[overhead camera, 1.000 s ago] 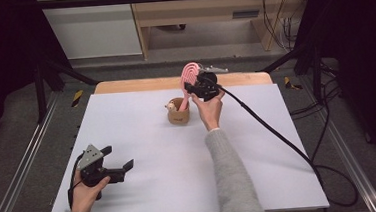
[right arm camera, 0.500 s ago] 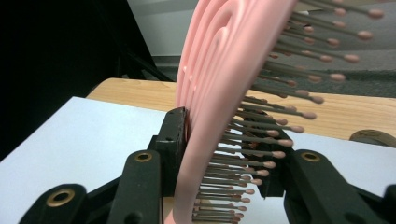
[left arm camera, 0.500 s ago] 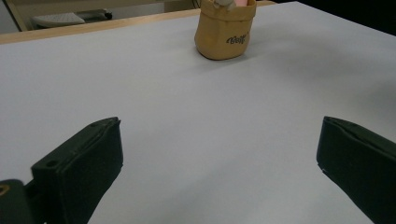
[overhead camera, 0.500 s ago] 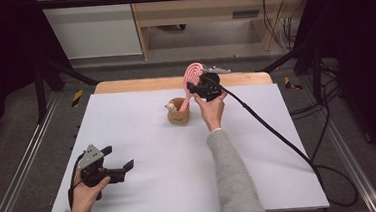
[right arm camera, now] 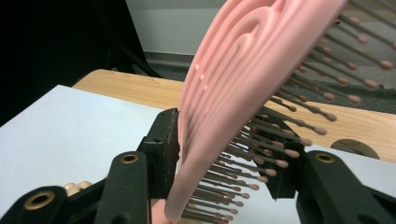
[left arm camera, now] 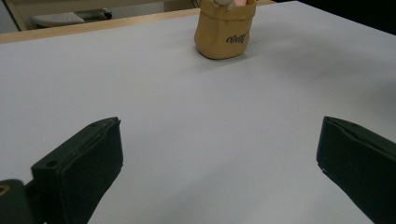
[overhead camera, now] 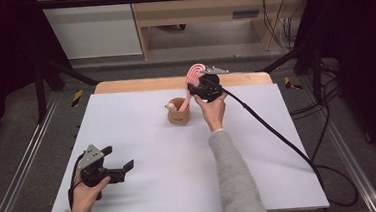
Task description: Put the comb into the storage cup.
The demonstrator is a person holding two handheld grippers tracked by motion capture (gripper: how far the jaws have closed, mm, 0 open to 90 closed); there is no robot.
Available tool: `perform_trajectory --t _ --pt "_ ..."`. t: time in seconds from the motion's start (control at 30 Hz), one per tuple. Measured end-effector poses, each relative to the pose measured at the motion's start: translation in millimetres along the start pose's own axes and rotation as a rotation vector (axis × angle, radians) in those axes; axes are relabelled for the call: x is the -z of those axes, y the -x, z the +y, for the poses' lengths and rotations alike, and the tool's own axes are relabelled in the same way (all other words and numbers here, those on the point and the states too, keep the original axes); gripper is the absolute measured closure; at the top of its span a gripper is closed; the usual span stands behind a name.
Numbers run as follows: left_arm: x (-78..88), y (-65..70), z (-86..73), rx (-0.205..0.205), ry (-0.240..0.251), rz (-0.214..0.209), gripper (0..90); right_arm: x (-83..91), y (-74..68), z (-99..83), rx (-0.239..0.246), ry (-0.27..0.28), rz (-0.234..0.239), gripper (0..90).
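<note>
A pink hairbrush [overhead camera: 194, 75] stands tilted with its handle in a small tan cup [overhead camera: 178, 114] at the far middle of the white table. My right gripper [overhead camera: 194, 87] is at the brush head. In the right gripper view the brush [right arm camera: 233, 93] lies between the jaws; they have just been opening, one pad by its back, the bristle tips straight and just reaching the other. My left gripper [overhead camera: 119, 158] rests open and empty near the front left. The left gripper view [left arm camera: 219, 158] looks across bare table at the cup [left arm camera: 226, 32].
A small pale object [overhead camera: 170, 106] pokes out of the cup beside the handle. The white sheet [overhead camera: 156, 188] covers the table, with a wooden strip [overhead camera: 139, 84] at the far edge. My right gripper's black cable [overhead camera: 278, 135] trails off to the right.
The brush head has shifted a little to the right with the right hand. The left hand and its gripper have stayed where they were.
</note>
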State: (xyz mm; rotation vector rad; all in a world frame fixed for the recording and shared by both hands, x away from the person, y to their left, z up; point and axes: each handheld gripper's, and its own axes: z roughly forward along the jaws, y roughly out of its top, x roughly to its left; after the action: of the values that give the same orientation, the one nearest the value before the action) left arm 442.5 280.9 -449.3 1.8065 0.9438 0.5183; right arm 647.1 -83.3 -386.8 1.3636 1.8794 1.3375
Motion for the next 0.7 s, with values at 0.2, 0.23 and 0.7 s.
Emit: perform_trajectory --t 0.2,0.23,0.7 --pt "0.0 0.2 0.1 0.0 0.0 0.0 0.5 1.7 -1.2 -0.4 0.023 0.002 -0.001 42.9" --pt "0.0 0.3 0.2 0.001 0.002 0.0 0.5 1.8 -1.1 -0.3 0.024 0.002 -0.001 42.1" --pt "0.0 0.7 0.4 0.001 -0.001 0.0 0.4 11.6 -4.0 0.4 0.073 0.023 -0.001 20.0"
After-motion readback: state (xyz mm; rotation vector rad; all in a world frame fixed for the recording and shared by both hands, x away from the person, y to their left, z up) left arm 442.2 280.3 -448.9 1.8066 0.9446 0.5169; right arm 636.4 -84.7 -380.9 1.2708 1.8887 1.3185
